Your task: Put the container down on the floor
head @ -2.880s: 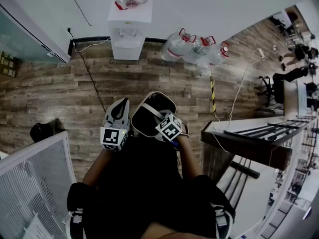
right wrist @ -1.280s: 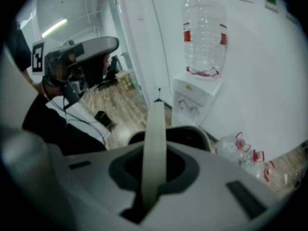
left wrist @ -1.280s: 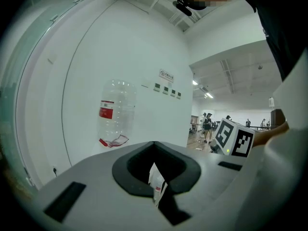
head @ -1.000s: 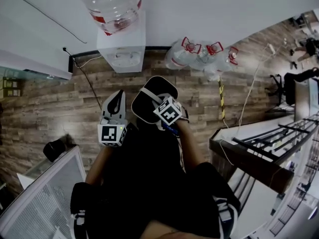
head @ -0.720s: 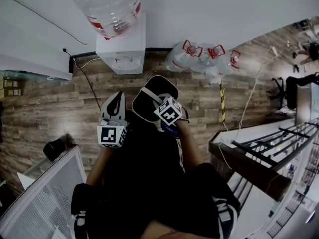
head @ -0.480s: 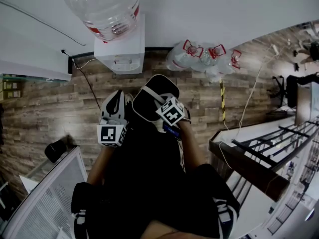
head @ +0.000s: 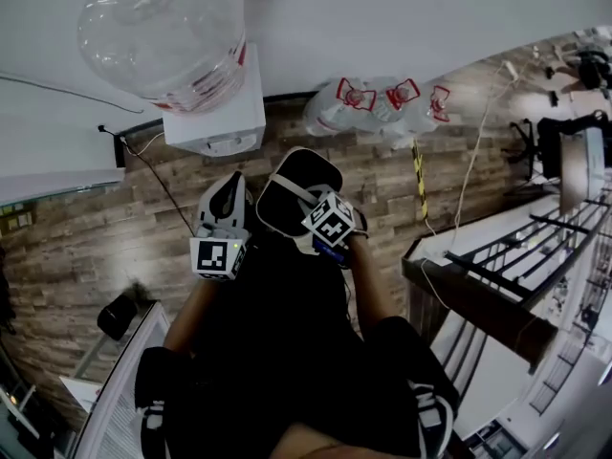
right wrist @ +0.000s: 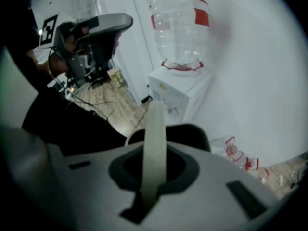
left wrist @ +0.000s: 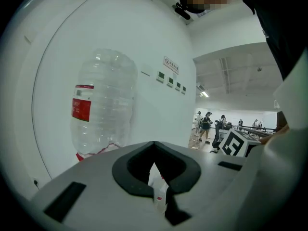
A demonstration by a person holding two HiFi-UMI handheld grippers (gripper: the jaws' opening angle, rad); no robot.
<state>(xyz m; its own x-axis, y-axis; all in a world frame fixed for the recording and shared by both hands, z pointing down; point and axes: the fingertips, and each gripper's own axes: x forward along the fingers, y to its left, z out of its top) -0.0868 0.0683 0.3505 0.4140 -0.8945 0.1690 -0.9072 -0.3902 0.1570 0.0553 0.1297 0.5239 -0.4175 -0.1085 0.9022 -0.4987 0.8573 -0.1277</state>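
Note:
The container (head: 298, 192) is a black oval tub with a pale rim and a white strap (right wrist: 155, 143) across its mouth. It hangs in front of the person's body, above the wooden floor (head: 115, 228). My right gripper (head: 311, 216) is shut on that strap, which runs straight up between its jaws in the right gripper view, with the tub's dark rim (right wrist: 195, 133) behind. My left gripper (head: 228, 191) hovers just left of the container, jaws together with nothing in them. Through its jaws the left gripper view shows the water cooler.
A white water cooler (head: 218, 113) with a large clear upturned bottle (head: 164, 34) stands against the wall ahead. Several empty bottles (head: 382, 103) lie on the floor to its right. A dark railing (head: 478, 295) is at the right, a black object (head: 117, 314) at the left.
The head view has drifted closer to the cooler, so its bottle looms larger at the upper left. Both grippers and the hanging container keep the same pose.

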